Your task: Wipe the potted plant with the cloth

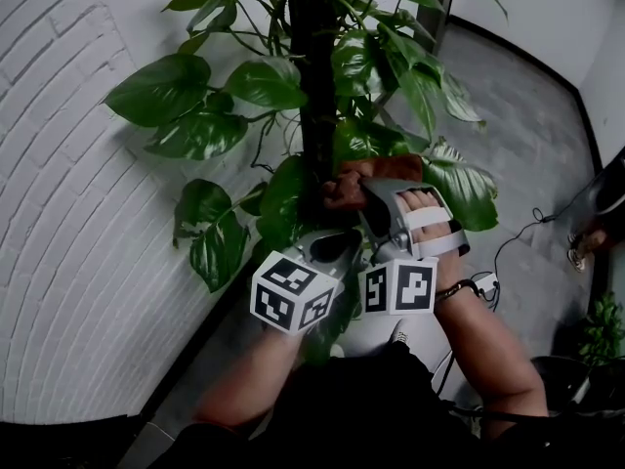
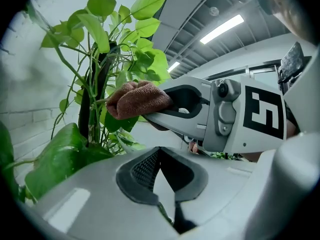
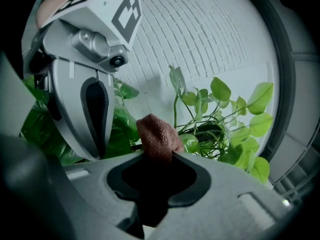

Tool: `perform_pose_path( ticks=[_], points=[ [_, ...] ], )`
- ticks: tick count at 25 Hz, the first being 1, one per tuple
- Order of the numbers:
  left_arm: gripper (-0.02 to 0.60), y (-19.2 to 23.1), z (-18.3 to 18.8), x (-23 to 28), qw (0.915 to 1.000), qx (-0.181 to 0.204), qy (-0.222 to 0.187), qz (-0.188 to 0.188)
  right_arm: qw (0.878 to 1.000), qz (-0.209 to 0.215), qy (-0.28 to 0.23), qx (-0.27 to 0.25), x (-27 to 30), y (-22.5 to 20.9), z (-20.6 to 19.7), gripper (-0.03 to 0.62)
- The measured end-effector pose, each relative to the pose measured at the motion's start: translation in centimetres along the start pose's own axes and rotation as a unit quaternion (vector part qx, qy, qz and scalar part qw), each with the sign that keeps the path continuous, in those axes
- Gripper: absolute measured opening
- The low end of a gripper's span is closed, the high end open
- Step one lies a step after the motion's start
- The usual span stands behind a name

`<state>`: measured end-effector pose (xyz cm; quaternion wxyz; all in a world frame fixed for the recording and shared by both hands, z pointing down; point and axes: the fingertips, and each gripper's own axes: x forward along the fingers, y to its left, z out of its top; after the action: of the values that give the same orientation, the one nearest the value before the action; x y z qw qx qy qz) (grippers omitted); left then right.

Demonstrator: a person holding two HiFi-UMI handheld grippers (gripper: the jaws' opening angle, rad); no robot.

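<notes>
A tall potted plant (image 1: 195, 86) with broad green leaves climbs a dark pole (image 1: 311, 76). My right gripper (image 1: 363, 195) is shut on a brown cloth (image 1: 344, 190) and presses it against leaves beside the pole. The right gripper view shows the cloth (image 3: 157, 136) bulging out of the right gripper (image 3: 156, 165). The left gripper view shows the cloth (image 2: 137, 99) touching foliage. My left gripper (image 1: 332, 246) sits just below and left of the cloth, among the lower leaves. Its jaws (image 2: 161, 184) are closed, with a thin pale-green strip of leaf pinched between them.
A white brick wall (image 1: 78, 213) stands close on the left of the plant. Grey floor (image 1: 527, 135) lies to the right, with cables and a white power strip (image 1: 483, 283). A small plant (image 1: 601, 330) stands at the far right.
</notes>
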<state>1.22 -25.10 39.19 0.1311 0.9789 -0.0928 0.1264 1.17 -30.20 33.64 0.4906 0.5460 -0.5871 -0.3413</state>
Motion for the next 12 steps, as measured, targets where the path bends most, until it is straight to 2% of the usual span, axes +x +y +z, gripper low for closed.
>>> perform_pose_path(
  ticks=[12],
  points=[
    [0.017,-0.1,-1.3,-0.5,0.9999,-0.001,0.015,-0.005,1.000,0.023,0.009,0.016,0.2,2.8,-0.6,0.069]
  ],
)
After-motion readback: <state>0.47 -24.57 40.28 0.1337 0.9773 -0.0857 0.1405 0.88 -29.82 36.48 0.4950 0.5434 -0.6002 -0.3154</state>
